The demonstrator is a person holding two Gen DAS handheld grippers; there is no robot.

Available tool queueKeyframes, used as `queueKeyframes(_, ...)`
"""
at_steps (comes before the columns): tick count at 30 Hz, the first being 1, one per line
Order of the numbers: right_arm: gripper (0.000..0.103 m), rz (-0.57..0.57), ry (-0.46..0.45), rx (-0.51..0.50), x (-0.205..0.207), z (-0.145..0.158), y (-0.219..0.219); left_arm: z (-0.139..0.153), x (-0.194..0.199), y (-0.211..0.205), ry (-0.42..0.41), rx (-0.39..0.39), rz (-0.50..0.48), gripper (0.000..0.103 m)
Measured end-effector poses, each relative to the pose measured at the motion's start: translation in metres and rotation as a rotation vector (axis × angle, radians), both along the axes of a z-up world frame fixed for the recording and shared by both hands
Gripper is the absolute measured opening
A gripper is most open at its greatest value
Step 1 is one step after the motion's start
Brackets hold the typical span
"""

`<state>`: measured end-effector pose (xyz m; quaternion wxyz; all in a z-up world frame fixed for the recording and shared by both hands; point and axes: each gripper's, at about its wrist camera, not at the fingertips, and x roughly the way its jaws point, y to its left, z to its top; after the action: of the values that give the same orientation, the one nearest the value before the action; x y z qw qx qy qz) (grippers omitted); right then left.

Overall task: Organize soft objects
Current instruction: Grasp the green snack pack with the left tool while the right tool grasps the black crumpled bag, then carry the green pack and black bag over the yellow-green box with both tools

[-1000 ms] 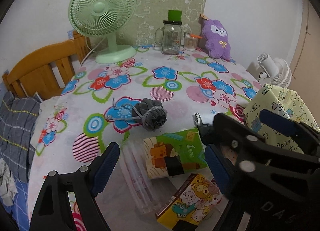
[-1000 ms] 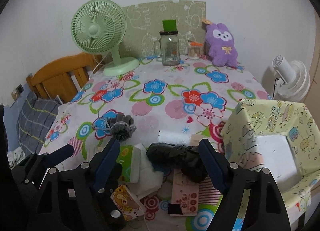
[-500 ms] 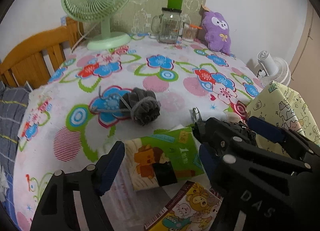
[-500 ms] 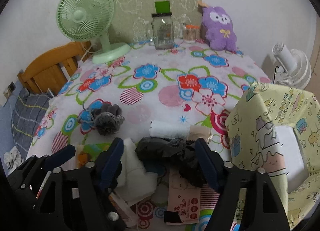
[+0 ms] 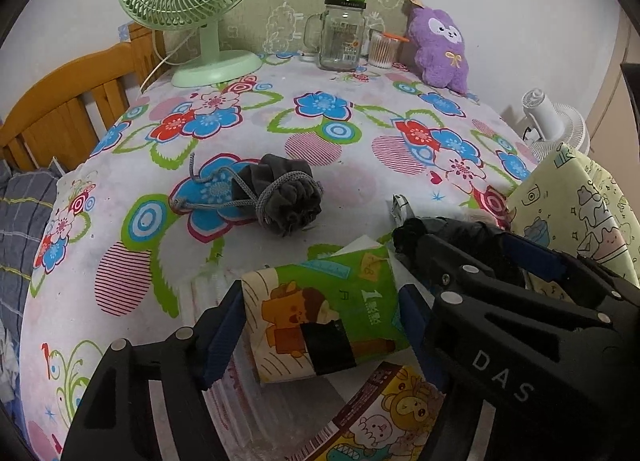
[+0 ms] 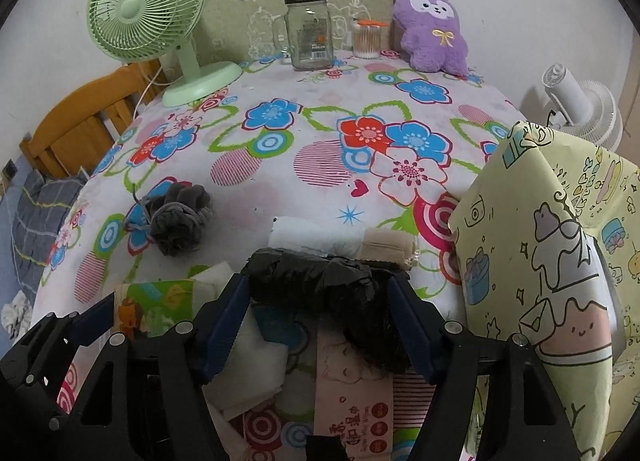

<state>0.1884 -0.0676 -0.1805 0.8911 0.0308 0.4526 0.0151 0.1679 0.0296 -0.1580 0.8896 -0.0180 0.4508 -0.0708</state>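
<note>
My left gripper (image 5: 320, 325) is open with its fingers on either side of a green tissue pack (image 5: 324, 313) that lies on the floral tablecloth (image 5: 320, 149). My right gripper (image 6: 318, 321) is open around a black plastic bundle (image 6: 312, 281). A grey drawstring pouch (image 5: 280, 197) lies farther out on the cloth; it also shows in the right wrist view (image 6: 176, 217). A white roll (image 6: 304, 237) and a beige roll (image 6: 388, 249) lie just beyond the black bundle. A pink tissue pack (image 6: 352, 389) lies under the right gripper.
A yellow patterned box (image 6: 552, 281) stands at the right. A green fan (image 5: 192, 1), a glass jar (image 5: 344, 37), a cotton swab cup (image 5: 382, 49) and a purple plush (image 5: 440, 45) stand at the far edge. A bear-print packet (image 5: 384, 421) lies near me. A wooden headboard (image 5: 64, 109) is left.
Both grippers have moved forward and down. The left now straddles the green tissue pack and the right now straddles the black bundle. Both jaws stay open.
</note>
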Motion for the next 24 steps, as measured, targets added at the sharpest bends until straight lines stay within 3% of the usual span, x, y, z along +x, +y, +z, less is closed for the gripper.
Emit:
queueKeyframes(5,0.065,0.006,0.005,-0.008,0.0,-0.003,0.0,-0.001,-0.001,-0.003,-0.005,0.016,-0.001,0.077)
queueKeyframes(11,0.042,0.018,-0.002,-0.007,-0.001,-0.001,0.0,0.001,-0.003,-0.004,-0.016,0.023,0.001,0.075)
queueKeyframes(19,0.032,0.034,-0.026,0.013,-0.008,0.009,-0.002,0.01,-0.008,-0.002,-0.037,0.029,0.015,0.072)
queueKeyframes(20,0.028,0.036,-0.029,0.015,-0.009,0.011,-0.001,0.011,-0.009,-0.001,-0.041,0.03,0.021,0.071)
queueKeyframes(21,0.018,0.039,-0.032,0.017,-0.01,0.012,-0.001,0.012,-0.01,0.0,-0.043,0.031,0.023,0.071)
queueKeyframes(24,0.017,0.053,-0.04,0.016,-0.013,0.016,0.002,0.014,-0.012,0.002,-0.05,0.031,0.029,0.07)
